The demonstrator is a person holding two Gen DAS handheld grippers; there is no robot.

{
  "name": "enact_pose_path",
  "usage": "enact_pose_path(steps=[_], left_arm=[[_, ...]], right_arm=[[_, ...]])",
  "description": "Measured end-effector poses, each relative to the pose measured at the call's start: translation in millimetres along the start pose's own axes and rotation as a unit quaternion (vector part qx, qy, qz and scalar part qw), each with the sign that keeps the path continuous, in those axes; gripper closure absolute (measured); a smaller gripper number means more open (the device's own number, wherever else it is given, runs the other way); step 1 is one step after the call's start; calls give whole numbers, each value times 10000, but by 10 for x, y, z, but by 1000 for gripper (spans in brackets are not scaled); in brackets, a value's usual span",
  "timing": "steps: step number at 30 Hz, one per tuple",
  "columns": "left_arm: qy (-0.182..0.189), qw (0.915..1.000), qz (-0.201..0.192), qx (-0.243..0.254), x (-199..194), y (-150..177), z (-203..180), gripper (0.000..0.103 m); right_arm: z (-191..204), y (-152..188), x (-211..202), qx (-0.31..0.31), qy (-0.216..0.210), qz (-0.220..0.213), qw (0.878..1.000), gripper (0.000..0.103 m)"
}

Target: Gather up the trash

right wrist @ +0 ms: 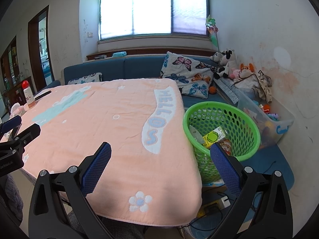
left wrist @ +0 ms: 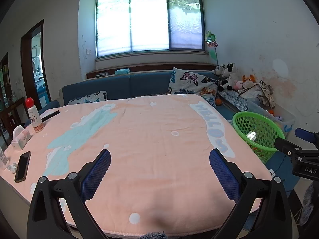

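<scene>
Blue-padded, both tongs gape empty over the near edge of the bench [left wrist: 151, 139]: the left tongs [left wrist: 159, 163] face bare pink cloth, the right tongs [right wrist: 160, 159] sit by the corner. Trash already lies in the basket [right wrist: 247, 119], just right of the right tongs. What looks like a crumpled scrap [left wrist: 12, 167] remains far left of the left tongs, touching a phone [left wrist: 23, 166]. Reaching there risks nudging the phone off the edge or toppling the bottle [left wrist: 34, 115] beyond.

Phone [left wrist: 22, 166], red-capped bottle [left wrist: 34, 115], butterfly pillow [right wrist: 186, 70], plush toys [right wrist: 225, 63].
</scene>
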State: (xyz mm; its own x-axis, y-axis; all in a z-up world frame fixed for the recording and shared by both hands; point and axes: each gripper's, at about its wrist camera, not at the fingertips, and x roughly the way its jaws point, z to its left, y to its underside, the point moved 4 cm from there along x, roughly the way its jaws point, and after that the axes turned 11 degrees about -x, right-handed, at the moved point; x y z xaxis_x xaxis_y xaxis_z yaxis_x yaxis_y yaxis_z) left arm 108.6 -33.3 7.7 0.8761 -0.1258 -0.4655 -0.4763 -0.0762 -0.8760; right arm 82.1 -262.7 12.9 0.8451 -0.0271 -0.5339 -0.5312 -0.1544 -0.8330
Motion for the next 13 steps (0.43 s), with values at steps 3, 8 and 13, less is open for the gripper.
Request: enact_pose_path(steps=[3,8,13], left_arm=[[14,10000,35,-16,13,-5,9,7],[16,10000,82,-13,35,7,22,7],[24,10000,90,-25,44,10,32,7]], right_arm=[[11,3,10,-3,-1,3,10000,4],[15,5,13,1,-16,6,10000,4],[12,20,14,6,-32,9,10000,4]])
